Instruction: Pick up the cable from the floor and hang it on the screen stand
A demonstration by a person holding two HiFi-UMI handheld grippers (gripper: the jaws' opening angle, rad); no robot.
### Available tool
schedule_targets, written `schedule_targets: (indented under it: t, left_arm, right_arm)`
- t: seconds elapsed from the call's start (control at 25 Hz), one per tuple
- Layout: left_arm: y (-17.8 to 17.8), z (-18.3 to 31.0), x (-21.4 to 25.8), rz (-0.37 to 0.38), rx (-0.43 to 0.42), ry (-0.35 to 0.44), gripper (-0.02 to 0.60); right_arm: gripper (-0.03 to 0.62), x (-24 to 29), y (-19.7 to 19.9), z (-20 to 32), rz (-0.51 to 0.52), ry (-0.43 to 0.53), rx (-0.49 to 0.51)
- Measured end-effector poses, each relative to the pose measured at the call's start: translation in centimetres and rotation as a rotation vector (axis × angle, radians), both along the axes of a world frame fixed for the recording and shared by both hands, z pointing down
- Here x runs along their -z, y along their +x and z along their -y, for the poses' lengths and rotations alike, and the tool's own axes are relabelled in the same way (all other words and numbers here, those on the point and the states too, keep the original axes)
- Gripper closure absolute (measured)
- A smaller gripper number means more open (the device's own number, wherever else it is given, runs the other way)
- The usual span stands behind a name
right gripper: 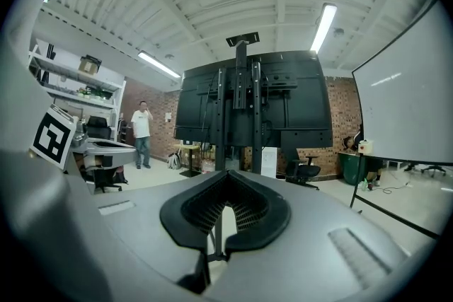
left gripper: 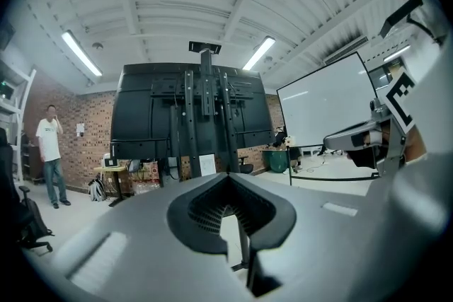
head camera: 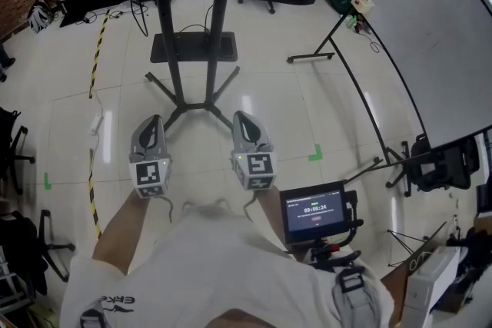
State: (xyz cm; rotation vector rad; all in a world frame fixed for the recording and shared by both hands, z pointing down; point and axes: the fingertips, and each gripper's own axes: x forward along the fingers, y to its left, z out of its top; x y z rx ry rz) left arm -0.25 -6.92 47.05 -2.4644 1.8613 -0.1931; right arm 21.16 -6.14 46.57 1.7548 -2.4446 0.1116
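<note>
The black screen stand rises in front of me, its legs spread on the tiled floor and a dark screen on top; it also fills the left gripper view and the right gripper view. A thin black cable lies on the floor at the back left of the stand. My left gripper and right gripper hover side by side just short of the stand's front legs. Both are shut with nothing between the jaws.
A whiteboard on a rolling frame stands to the right, its foot bar reaching toward the stand. A white power strip and a yellow-black tape line lie on the left. A person stands by the brick wall.
</note>
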Motion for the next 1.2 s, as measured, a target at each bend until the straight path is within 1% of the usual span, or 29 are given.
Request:
schedule_targets:
  t: [0.24, 0.4, 0.76, 0.96, 1.2]
  left_arm:
    - [-0.3, -0.4, 0.3, -0.007, -0.012, 0.001, 0.580]
    - [-0.7, -0.4, -0.4, -0.005, -0.015, -0.016, 0.580]
    - [-0.2, -0.3, -0.3, -0.014, -0.038, -0.020, 0.580]
    - [-0.2, -0.6, -0.4, -0.018, -0.034, -0.025, 0.580]
    - [-1.0, -1.6, -0.6, -0.020, -0.026, -0.028, 0.580]
  right_arm:
    - [0.582, 0.0, -0.5, -0.8, -0.001, -0.010, 0.005]
    - [0.582, 0.4, -0.7, -0.8, 0.004, -0.005, 0.002]
    - [0.582, 0.8, -0.7, -0.9, -0.002, 0.003, -0.008]
    - [0.582, 0.6, -0.8, -1.3, -0.008, -0.007, -0.004]
    - [0.582, 0.2, -1.7, -2.2, -0.012, -0.017, 0.001]
